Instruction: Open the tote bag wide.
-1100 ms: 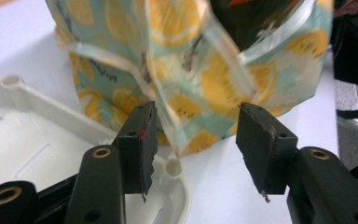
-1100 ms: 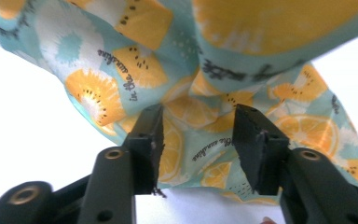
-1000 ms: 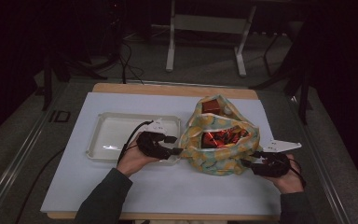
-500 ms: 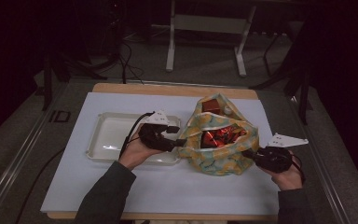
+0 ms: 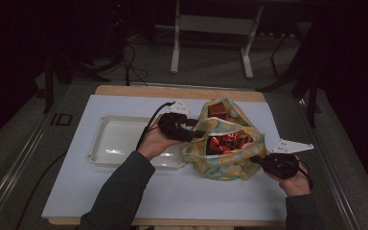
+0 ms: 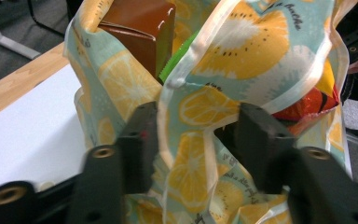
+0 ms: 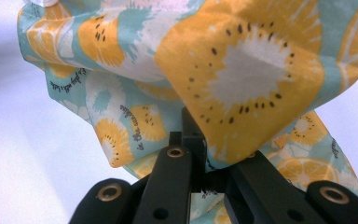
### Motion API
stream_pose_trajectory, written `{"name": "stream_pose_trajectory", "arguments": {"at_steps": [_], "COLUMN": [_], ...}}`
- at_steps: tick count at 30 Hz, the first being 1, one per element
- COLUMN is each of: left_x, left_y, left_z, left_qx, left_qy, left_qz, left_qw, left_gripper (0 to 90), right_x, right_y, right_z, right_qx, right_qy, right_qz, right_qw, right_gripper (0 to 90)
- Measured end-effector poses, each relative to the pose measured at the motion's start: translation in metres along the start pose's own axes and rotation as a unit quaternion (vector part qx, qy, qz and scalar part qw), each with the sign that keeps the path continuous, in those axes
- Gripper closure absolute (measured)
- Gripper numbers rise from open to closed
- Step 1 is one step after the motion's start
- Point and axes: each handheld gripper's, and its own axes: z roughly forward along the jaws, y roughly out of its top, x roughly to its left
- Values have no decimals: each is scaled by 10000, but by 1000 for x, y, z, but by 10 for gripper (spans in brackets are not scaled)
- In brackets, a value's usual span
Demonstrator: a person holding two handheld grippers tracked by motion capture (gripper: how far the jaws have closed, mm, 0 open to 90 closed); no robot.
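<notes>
- Left gripper [image 5: 191, 134]: the forearm comes in from the bottom and slants up to the right, w/ the hand lifted off the table. Jaws have just been closing; they stand half open w/ the bag [image 5: 225, 143] rim between them.
- In the left gripper view, bag cloth [image 6: 200, 140] bunches between the jaws; I can't tell if they press it. A brown box [image 6: 140, 28] sticks up past them.
- Right gripper [image 5: 259, 160]: the hand sits low by the bag's right side, wrist near the table edge. Jaws have just been closing and now pinch the bag [image 7: 223, 79].
- Tray [image 5: 100, 143]: behind the left hand, left of the bag.

White tray [image 5: 120, 143] on the white tabletop [image 5: 124, 191], wooden table edge [image 5: 139, 90], grey floor [image 5: 211, 57] beyond
</notes>
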Motion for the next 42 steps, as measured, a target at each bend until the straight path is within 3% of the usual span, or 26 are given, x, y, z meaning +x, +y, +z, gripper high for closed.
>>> {"name": "stream_pose_trajectory", "arguments": {"at_steps": [4, 6, 10, 11, 14, 17, 20, 25, 31, 38, 42], "left_x": [-9, -13, -23, -32, -43, -51, -56, -57, -52, -52, -57], "left_y": [1, 1, 1, -1, -6, -14, -26, -48, -58, -53, -47], "left_z": [-4, -9, -16, -19, -18, -12, 0, 27, 48, 51, 46], "left_qx": [-81, -220, -312, -256, -135, -28, 275, 771, 1080, 973, 712], "left_qy": [-45, -164, -365, -475, -662, -846, -946, -893, -666, -526, -605], "left_qz": [175, 207, 356, 507, 690, 739, 804, 729, 588, 551, 595], "left_qw": [9998, 9994, 9982, 9973, 9953, 9937, 9919, 9903, 9902, 9923, 9938], "left_gripper": [788, 879, 890, 890, 890, 891, 890, 890, 890, 889, 888], "right_x": [0, 0, 0, 0, -1, -1, -1, -4, -8, -13, -15], "right_y": [0, 0, 1, 1, 1, 1, 1, 1, -4, -8, -9], "right_z": [1, 2, 3, 4, 5, 6, 7, 11, 24, 32, 32], "right_qx": [42, 52, 54, 53, 69, 85, 105, 272, 638, 759, 849], "right_qy": [-19, -31, -35, -52, -74, -79, -106, -329, -632, -732, -866], "right_qz": [-7, 1, -32, -13, 13, 29, 67, 85, 131, 293, 341], "right_qw": [10000, 10000, 10000, 10000, 9999, 9999, 9999, 9991, 9959, 9940, 9920], "right_gripper": [897, 897, 897, 897, 897, 897, 897, 897, 898, 898, 899]}}
